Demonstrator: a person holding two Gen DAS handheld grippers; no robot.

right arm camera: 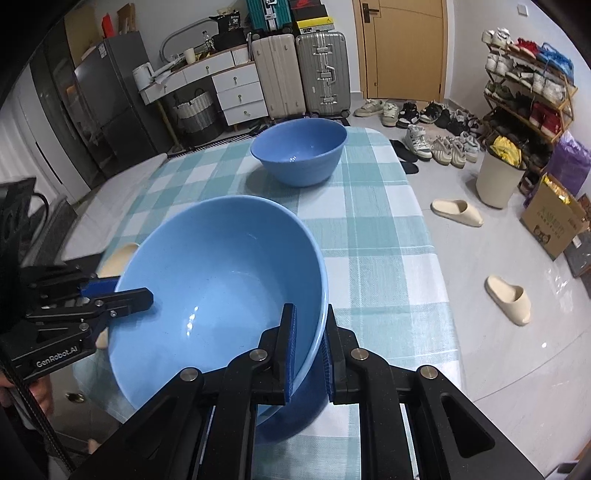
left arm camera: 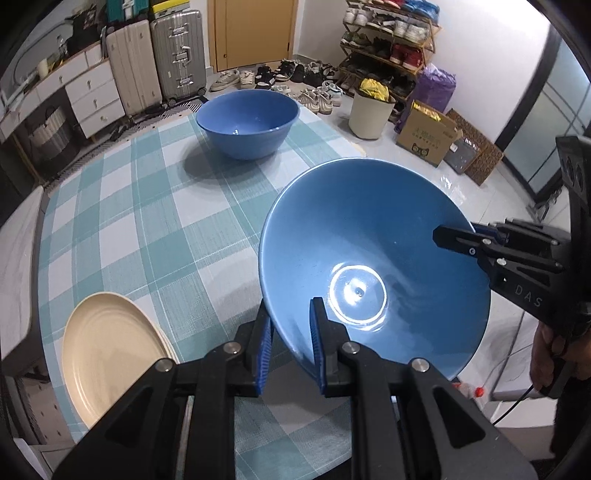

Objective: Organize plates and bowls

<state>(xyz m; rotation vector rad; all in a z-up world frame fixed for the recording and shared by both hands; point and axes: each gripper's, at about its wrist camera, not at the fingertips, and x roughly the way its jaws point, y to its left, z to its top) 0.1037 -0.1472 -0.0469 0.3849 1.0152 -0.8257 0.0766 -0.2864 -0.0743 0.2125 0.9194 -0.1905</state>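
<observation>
While seen from the left wrist:
Left gripper (left arm camera: 291, 343): clamped on near rim of big blue bowl (left arm camera: 373, 258).
Second blue bowl (left arm camera: 248, 123): on checked tablecloth (left arm camera: 147, 221), well beyond jaws.
Cream plate (left arm camera: 110, 354): left of jaws.
From the right wrist:
Right gripper (right arm camera: 309, 354): pinching same bowl's right rim.
Left gripper: gripping opposite rim.

The left wrist camera sat right behind the left gripper (left arm camera: 291, 339), angled steeply down across a checked table (left arm camera: 147, 229) towards a door (left arm camera: 255, 33). The right wrist camera looked likewise over the right gripper (right arm camera: 308, 347). Both shared the near blue bowl (left arm camera: 369, 240), the far blue bowl (right arm camera: 299, 151) and the suitcases (right arm camera: 303, 70)
</observation>
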